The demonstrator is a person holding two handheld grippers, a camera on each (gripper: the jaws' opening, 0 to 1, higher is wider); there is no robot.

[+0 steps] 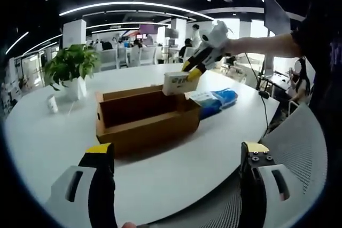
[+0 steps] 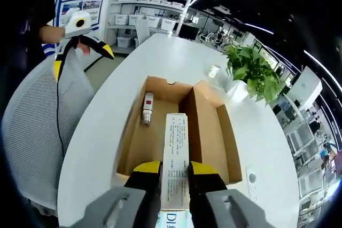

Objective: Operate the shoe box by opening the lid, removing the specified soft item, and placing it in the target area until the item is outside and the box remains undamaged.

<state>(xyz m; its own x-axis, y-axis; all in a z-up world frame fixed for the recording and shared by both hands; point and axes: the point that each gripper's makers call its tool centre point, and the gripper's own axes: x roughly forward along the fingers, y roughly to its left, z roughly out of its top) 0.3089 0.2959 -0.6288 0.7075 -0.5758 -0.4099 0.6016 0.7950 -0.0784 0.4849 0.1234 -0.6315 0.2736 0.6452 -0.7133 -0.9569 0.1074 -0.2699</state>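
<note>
- The shoe box (image 2: 176, 132) is brown cardboard, open, with its lid (image 2: 216, 132) folded back beside it on the white table.
- A small tube-like item (image 2: 147, 108) lies on the box floor near the far end.
- A long white printed carton (image 2: 176, 158) is clamped in my right gripper (image 2: 175, 177), raised above the box.

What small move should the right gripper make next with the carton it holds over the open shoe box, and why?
Probably carry the small white carton sideways, clear of the open shoe box, towards bare table. The right gripper grips it above the box, so it is lifted out but not yet placed.
</note>
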